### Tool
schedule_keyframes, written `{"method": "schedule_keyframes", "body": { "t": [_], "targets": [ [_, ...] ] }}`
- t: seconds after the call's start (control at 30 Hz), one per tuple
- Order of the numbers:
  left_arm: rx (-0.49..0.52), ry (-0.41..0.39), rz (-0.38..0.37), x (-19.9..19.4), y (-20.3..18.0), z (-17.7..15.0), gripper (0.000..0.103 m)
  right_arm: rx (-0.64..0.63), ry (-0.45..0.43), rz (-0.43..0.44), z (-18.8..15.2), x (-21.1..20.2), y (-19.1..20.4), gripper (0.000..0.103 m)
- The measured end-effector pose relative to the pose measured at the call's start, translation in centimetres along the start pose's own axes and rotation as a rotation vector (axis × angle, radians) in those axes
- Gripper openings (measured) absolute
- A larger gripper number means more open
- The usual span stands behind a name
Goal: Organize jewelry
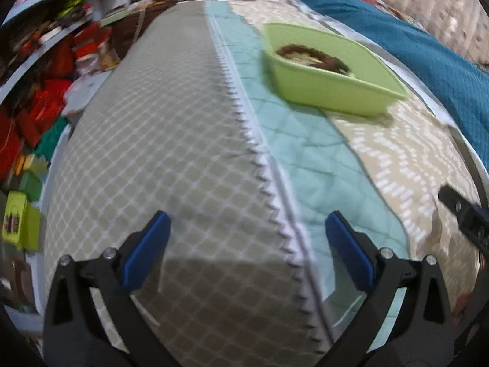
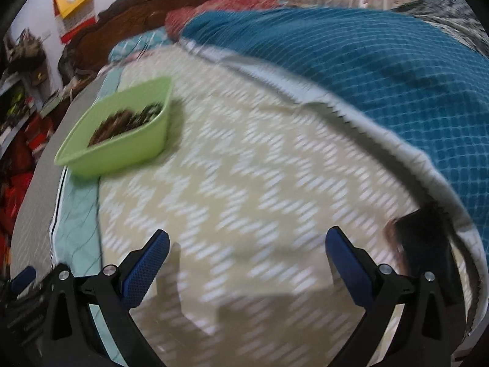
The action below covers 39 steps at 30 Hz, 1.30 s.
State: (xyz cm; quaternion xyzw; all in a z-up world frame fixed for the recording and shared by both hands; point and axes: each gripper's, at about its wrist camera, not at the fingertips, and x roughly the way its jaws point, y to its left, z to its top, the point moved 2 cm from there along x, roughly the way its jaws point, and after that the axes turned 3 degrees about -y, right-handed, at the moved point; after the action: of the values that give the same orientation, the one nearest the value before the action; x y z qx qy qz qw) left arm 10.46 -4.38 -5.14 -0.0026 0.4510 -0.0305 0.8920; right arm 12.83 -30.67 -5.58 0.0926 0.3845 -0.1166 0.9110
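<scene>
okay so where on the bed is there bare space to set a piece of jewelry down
Bare quilt lies between the green tray and the blue blanket, in front of the open right gripper. The grey lattice panel ahead of the open left gripper is bare too. A dark object crowds the near right; the tray already holds dark jewelry.

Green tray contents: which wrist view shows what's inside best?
The right wrist view: the green tray tilts its opening toward the camera, showing a dark, blurred pile. The left wrist view shows the tray from lower, its near wall hiding part of the contents.

Both wrist views face across the bed, sharing the green tray.
</scene>
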Motion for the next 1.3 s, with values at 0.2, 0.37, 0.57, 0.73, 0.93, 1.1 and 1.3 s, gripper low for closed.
{"method": "schedule_keyframes", "body": {
  "t": [0.2, 0.37, 0.57, 0.73, 0.93, 1.1, 1.3],
  "targets": [
    [0.044, 0.007, -0.014, -0.2, -1.6, -1.1, 0.099, -0.018, 0.075, -0.001, -1.5, 0.7, -0.1, 0.079],
    [0.077, -0.014, -0.016, -0.5, -1.6, -2.1, 0.099, -0.040, 0.093, -0.035, -1.4, 1.2, 0.2, 0.079],
    [0.071, 0.009, -0.038, -0.7, -1.2, -1.7, 0.099, -0.023, 0.087, -0.051, -1.2, 1.1, 0.7, 0.079],
    [0.070, 0.041, 0.001, -1.9, -0.7, -0.7, 0.099, -0.005, -0.004, -0.008, -1.9, -3.0, 1.6, 0.079],
    [0.095, -0.015, 0.020, -5.5, -1.0, -0.3, 0.099, 0.037, -0.068, 0.059, -2.8, -7.5, 1.8, 0.079],
    [0.117, -0.094, 0.027, -9.0, -1.8, 0.2, 0.098, 0.034, -0.139, 0.093, -2.2, -11.0, 2.1, 0.079],
    [0.133, -0.155, 0.038, -11.8, -2.5, 0.9, 0.097, 0.030, -0.213, 0.108, -1.3, -13.9, 1.8, 0.078]
  ]
}}
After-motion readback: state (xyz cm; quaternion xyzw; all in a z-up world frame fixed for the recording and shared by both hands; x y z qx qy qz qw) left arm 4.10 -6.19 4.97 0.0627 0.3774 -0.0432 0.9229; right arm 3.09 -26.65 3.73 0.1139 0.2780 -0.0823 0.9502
